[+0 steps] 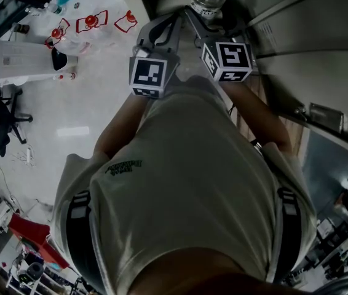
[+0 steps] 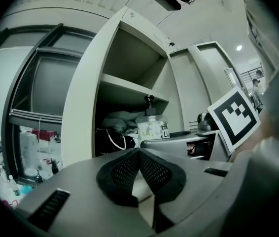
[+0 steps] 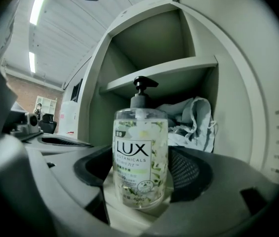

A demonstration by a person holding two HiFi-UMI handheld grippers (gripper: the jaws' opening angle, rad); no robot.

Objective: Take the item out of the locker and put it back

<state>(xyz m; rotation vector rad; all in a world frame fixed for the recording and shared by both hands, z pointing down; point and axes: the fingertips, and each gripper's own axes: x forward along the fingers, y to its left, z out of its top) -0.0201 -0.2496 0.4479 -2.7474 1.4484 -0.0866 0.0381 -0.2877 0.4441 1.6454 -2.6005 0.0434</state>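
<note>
At centre of the right gripper view, the soap bottle (image 3: 140,154) stands upright between the fingers of the right gripper (image 3: 142,174), which clamp its sides, before the open locker (image 3: 238,83). Low in its own view, the left gripper (image 2: 139,152) has its fingers pressed together, empty.

Gloss against matt

We see a clear, glossy plastic pump bottle (image 3: 140,157) with a smooth printed label and a dark matt pump head (image 3: 140,90). The locker (image 3: 238,83) looks like smooth, matt painted metal. The bundle (image 3: 193,122) inside is soft, crumpled cloth. The pads (image 3: 189,169) of the right gripper (image 3: 140,181) and left gripper (image 2: 139,152) are black and finely perforated, on smooth grey plastic.
</note>
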